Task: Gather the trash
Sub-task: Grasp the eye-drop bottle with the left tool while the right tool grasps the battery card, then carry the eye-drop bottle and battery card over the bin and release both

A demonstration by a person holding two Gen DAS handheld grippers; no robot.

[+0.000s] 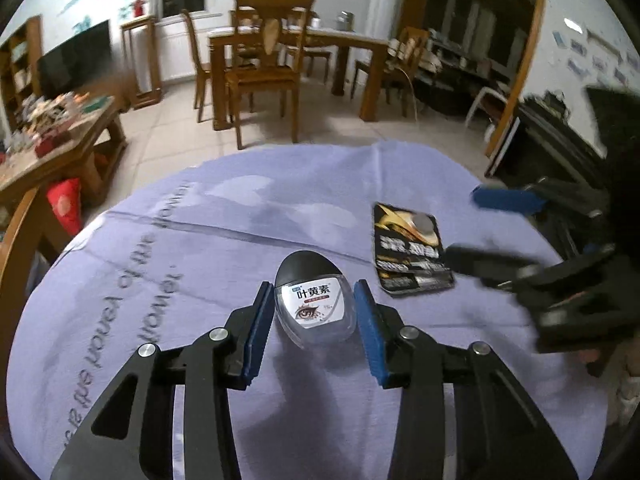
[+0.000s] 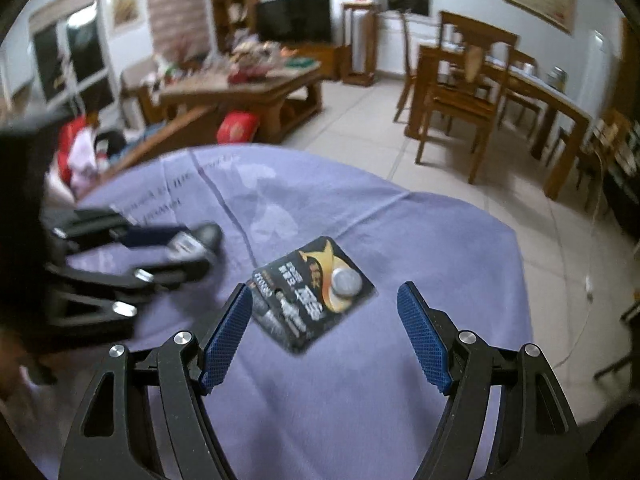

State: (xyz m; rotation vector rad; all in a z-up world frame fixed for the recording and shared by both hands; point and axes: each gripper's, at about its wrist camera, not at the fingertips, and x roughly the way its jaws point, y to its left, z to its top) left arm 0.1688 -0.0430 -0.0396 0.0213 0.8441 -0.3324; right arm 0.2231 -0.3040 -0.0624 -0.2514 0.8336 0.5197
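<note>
A small oval eye-drop bottle [image 1: 315, 305] with a black cap and white label lies on the lilac tablecloth [image 1: 200, 240]. My left gripper [image 1: 314, 298] is open with the bottle between its blue pads, small gaps showing on both sides. A black and gold coin-battery card [image 1: 410, 254] lies to the right of the bottle. My right gripper [image 2: 325, 300] is open just above the same card [image 2: 314, 294], which sits between its fingers. The left gripper and bottle [image 2: 196, 242] show blurred at the left of the right wrist view.
The tablecloth [image 2: 400, 360] covers a round table with its far edge close behind the card. Beyond are a tiled floor, a wooden dining table with chairs [image 1: 264, 64], a cluttered wooden coffee table [image 2: 240, 88] and a TV [image 2: 294, 18].
</note>
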